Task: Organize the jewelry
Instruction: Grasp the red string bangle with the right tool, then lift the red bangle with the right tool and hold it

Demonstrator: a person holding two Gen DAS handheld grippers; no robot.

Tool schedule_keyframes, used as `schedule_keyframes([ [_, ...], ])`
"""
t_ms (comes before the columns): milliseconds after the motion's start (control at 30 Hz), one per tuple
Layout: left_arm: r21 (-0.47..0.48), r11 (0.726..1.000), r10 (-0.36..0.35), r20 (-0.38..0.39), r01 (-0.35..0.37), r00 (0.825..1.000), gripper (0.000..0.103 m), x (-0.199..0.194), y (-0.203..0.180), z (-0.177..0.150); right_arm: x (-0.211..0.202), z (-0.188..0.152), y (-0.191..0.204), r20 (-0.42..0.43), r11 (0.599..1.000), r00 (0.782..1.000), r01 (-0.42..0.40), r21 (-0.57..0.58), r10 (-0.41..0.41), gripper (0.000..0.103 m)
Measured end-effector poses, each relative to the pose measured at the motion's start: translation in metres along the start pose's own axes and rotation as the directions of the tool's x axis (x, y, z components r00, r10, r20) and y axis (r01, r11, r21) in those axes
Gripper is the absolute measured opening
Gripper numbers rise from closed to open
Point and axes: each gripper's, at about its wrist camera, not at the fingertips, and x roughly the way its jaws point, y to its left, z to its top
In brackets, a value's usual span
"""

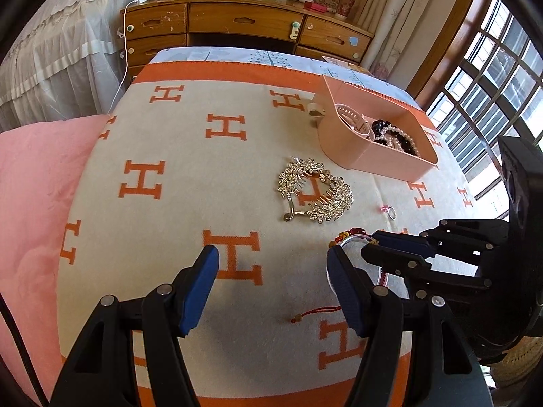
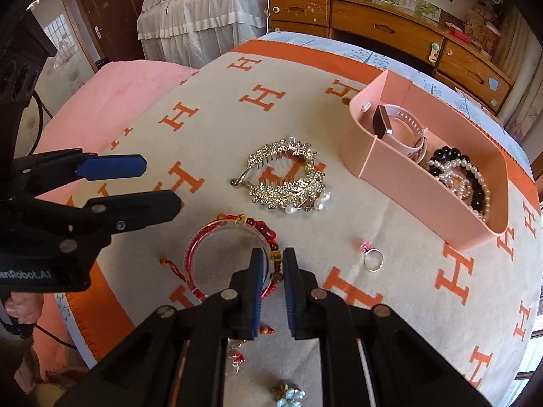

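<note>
A red beaded bracelet with a clear bangle (image 2: 230, 254) lies on the H-patterned blanket. My right gripper (image 2: 273, 261) is shut on the right side of the bracelet; it also shows in the left wrist view (image 1: 370, 244). My left gripper (image 1: 271, 268) is open and empty just left of it, and shows in the right wrist view (image 2: 159, 183). A gold rhinestone hair comb (image 2: 285, 176) lies beyond. A silver ring (image 2: 373, 259) sits to the right. A pink organizer box (image 2: 434, 183) holds a pink watch (image 2: 400, 132) and pearl and black bead bracelets (image 2: 458, 176).
A pink cushion (image 1: 37, 183) borders the blanket on the left. A wooden dresser (image 1: 244, 23) stands behind the bed. Small trinkets (image 2: 286, 395) lie near the front edge under my right gripper. A window (image 1: 492, 84) is on the right.
</note>
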Motion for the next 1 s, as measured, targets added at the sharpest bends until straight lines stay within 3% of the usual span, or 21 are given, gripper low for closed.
schedule_keyframes([
  [200,0.027,0.999,0.017,0.003,-0.017,1.000,0.064,0.001,-0.006,0.003,-0.024,-0.006,-0.012,0.063,0.999,0.998,0.017,0.035,-0.019,0.012],
  [500,0.108,0.992,0.061,-0.001,-0.061,0.998,0.064,0.006,-0.026,0.003,-0.049,-0.023,-0.053,0.129,0.983,0.991,0.003,0.182,-0.027,0.012],
  [867,0.160,0.985,0.071,-0.017,-0.068,0.997,0.065,0.017,-0.045,0.010,-0.054,-0.045,-0.087,0.143,0.961,0.990,-0.031,0.276,-0.009,0.012],
  [1000,0.177,0.982,0.064,-0.020,-0.059,0.998,0.076,0.022,-0.050,0.011,-0.053,-0.049,-0.094,0.150,0.955,0.989,-0.051,0.291,0.007,0.012],
])
